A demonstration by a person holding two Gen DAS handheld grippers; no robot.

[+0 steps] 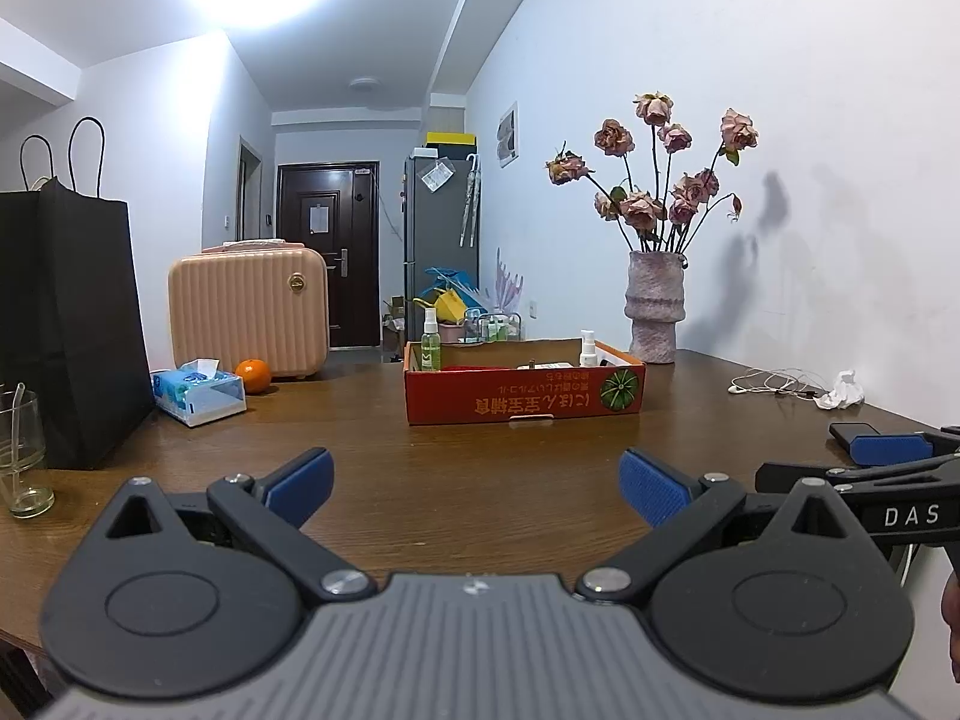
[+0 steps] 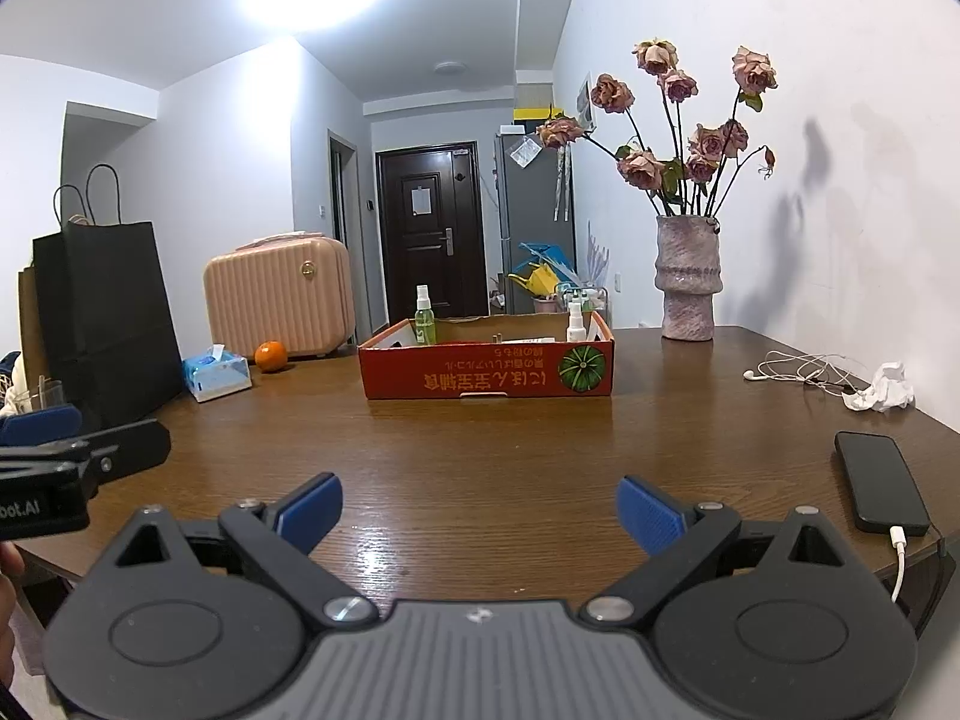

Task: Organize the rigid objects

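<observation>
Left tool [image 1: 477, 483]: ribbed blue pads apart, holding nothing.
Right tool [image 2: 480, 507]: pads apart, holding nothing.
Cardboard box [image 2: 486, 372]: rectangular, red, 12 o'clock on glossy wooden tabletop [image 2: 480, 444].

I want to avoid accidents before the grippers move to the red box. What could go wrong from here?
1. The phone lies near the table edge with its cable hanging off; the right gripper could snag it.
2. The tall vase of roses stands close behind the red box and might tip.
3. The glass beside the left gripper could be knocked.
</observation>
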